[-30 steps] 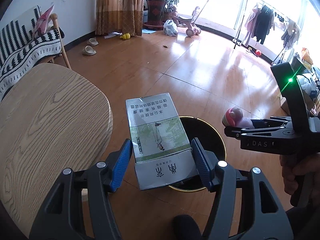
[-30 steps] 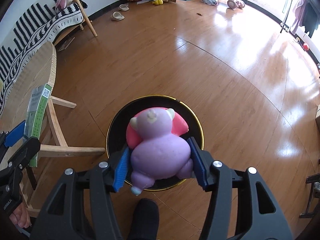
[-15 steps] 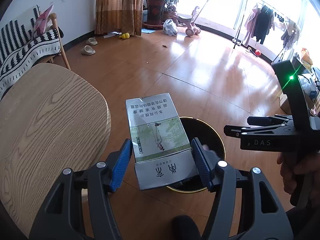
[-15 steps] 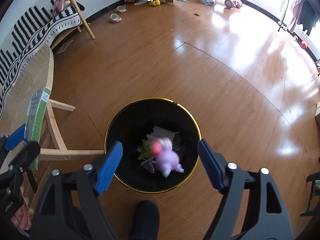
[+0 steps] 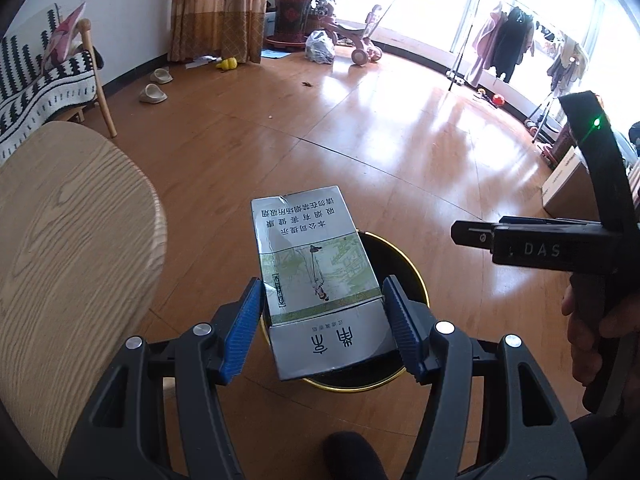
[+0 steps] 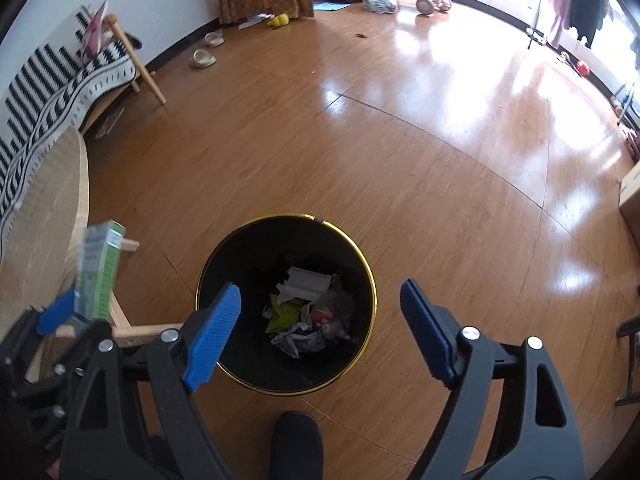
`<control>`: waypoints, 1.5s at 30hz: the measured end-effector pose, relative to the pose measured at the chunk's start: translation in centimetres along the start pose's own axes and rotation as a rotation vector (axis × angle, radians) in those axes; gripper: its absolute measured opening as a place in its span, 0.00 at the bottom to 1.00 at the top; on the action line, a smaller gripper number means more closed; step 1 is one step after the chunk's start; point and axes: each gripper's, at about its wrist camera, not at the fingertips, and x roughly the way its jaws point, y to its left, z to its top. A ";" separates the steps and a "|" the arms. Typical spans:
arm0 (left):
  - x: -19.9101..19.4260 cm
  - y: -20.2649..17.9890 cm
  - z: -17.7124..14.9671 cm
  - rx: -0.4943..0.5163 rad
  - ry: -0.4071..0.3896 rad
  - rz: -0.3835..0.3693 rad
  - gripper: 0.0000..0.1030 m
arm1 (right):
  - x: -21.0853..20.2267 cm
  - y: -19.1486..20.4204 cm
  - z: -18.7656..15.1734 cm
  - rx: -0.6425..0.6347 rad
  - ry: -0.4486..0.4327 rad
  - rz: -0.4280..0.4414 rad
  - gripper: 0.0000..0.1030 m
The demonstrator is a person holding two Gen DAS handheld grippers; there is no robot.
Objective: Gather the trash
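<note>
My left gripper (image 5: pixel 324 320) is shut on a silver and green cigarette box (image 5: pixel 316 276) and holds it above the near rim of a black bin with a gold rim (image 5: pixel 416 284). The box also shows edge-on at the left of the right wrist view (image 6: pixel 98 276). My right gripper (image 6: pixel 320 316) is open and empty above the bin (image 6: pixel 370 280). In the bin lie a pink and purple plush toy (image 6: pixel 332 322), white paper (image 6: pixel 306 282) and crumpled wrappers (image 6: pixel 298 340). The right gripper's side shows at the right of the left wrist view (image 5: pixel 532 242).
A round wooden table (image 5: pixel 60 248) stands left of the bin, with its leg (image 6: pixel 148 330) near the rim. A striped bench (image 6: pixel 60 84) lines the left wall. Slippers (image 6: pixel 202 56), a bag and a ride-on toy lie far off on the wooden floor.
My right gripper opened and let go of the plush toy, which fell into the bin and now rests on the trash. My left gripper still holds the box and has shifted slightly toward the bin.
</note>
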 end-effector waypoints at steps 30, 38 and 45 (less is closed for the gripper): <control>-20.9 19.1 -6.8 -0.290 -0.164 0.412 0.94 | -6.7 26.3 -3.1 -0.405 -0.170 0.241 0.86; -31.8 28.9 -16.4 -0.526 -0.215 0.643 0.94 | -7.8 42.6 -9.9 -0.647 -0.156 0.411 0.86; -37.5 34.4 -22.6 -0.683 -0.231 0.749 0.94 | -8.6 51.7 -16.6 -0.821 -0.143 0.492 0.86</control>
